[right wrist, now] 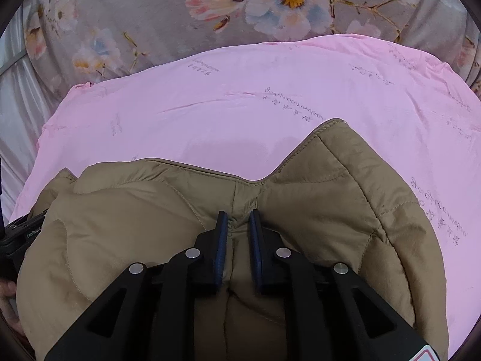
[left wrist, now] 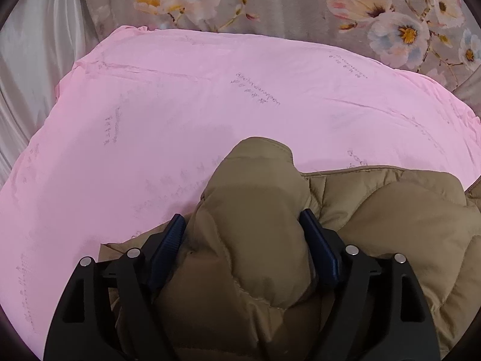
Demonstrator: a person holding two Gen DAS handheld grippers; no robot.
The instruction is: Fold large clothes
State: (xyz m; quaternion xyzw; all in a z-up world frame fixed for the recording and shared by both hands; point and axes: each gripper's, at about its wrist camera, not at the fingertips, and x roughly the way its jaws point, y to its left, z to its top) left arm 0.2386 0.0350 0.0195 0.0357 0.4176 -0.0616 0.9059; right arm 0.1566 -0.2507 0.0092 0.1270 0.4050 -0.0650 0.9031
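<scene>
Left wrist view: left gripper point(left wrist: 242, 219) clamping a thick puffed fold of the tan quilted jacket point(left wrist: 375, 210), fingers set fairly wide around the bulk. Right wrist view: right gripper point(right wrist: 239, 215) pinching a narrow bunched seam of the jacket point(right wrist: 315, 186), fingers close together. Jacket lying on pink sheet point(right wrist: 240, 114), floral bedding point(right wrist: 150, 15) beyond.

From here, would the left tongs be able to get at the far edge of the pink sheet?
Probably not as things stand: the left tongs are clamped around a thick fold of the brown jacket, though the pink sheet ahead lies bare.
</scene>
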